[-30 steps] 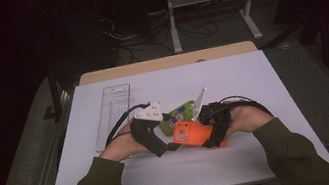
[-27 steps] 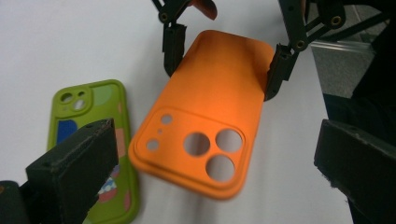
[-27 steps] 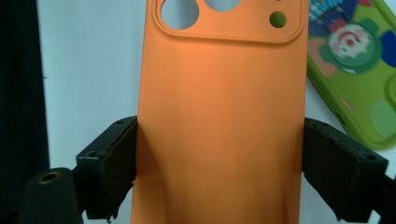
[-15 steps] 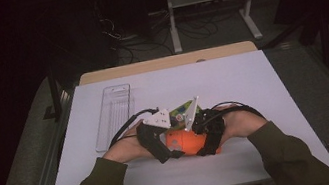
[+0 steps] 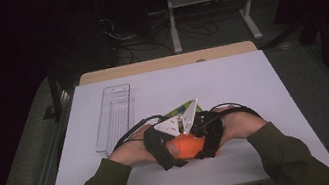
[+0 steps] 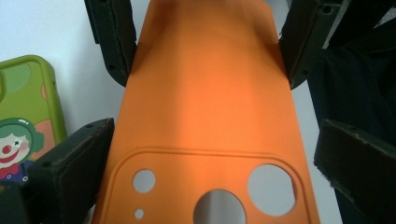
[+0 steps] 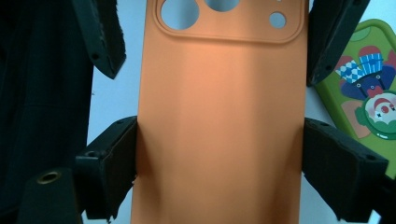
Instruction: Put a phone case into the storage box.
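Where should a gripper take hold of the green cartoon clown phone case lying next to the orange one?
Probably across the two long raised edges of the green cartoon clown phone case, coming from above. It lies flat on the white table, so only those rims give the jaws something to pinch. The side away from the orange silicone phone case looks freer.

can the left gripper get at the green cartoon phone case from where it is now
Probably not right away. The left gripper has its fingers around the orange silicone phone case, which the right gripper also holds. The green cartoon-clown phone case lies just beside it, unobstructed.
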Demonstrator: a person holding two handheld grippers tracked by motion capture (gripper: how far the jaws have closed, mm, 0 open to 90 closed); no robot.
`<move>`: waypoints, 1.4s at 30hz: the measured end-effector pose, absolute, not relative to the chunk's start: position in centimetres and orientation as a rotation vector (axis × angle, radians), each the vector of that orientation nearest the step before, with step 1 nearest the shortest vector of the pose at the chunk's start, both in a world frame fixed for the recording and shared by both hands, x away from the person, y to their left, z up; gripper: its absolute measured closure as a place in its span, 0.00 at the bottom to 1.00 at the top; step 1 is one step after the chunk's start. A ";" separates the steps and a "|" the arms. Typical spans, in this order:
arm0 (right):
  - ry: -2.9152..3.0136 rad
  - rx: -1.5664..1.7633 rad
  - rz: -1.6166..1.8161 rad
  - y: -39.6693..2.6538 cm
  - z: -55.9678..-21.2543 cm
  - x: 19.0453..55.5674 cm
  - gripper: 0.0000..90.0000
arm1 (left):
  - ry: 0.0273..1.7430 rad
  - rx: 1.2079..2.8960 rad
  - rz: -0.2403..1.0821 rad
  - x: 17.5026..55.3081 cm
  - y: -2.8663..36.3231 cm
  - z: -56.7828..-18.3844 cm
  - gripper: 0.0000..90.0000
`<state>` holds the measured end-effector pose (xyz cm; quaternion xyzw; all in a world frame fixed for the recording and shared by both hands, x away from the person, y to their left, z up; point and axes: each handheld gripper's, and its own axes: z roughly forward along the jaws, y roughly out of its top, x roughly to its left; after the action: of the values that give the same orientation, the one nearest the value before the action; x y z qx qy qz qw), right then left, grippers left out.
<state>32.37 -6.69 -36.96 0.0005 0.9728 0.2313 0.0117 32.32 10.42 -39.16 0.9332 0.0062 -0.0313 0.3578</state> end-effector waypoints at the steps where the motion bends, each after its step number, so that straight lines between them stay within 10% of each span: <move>1: 3.034 0.002 0.721 -6.7 -37.0 32.4 0.17 | 0.016 2.408 -0.081 32.3 10.4 -39.2 0.04; 27: 3.065 0.017 0.794 -7.3 -36.8 32.5 0.13 | 0.002 2.430 -0.071 32.5 10.6 -38.9 0.17; 42: 2.857 0.455 0.991 -13.6 -35.8 33.4 0.07 | 0.326 2.375 0.013 33.0 11.2 -39.2 0.17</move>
<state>33.37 -13.58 -35.78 0.1487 0.9334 0.3237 0.0420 33.03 11.18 -39.20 0.9228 0.1268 0.0049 0.3638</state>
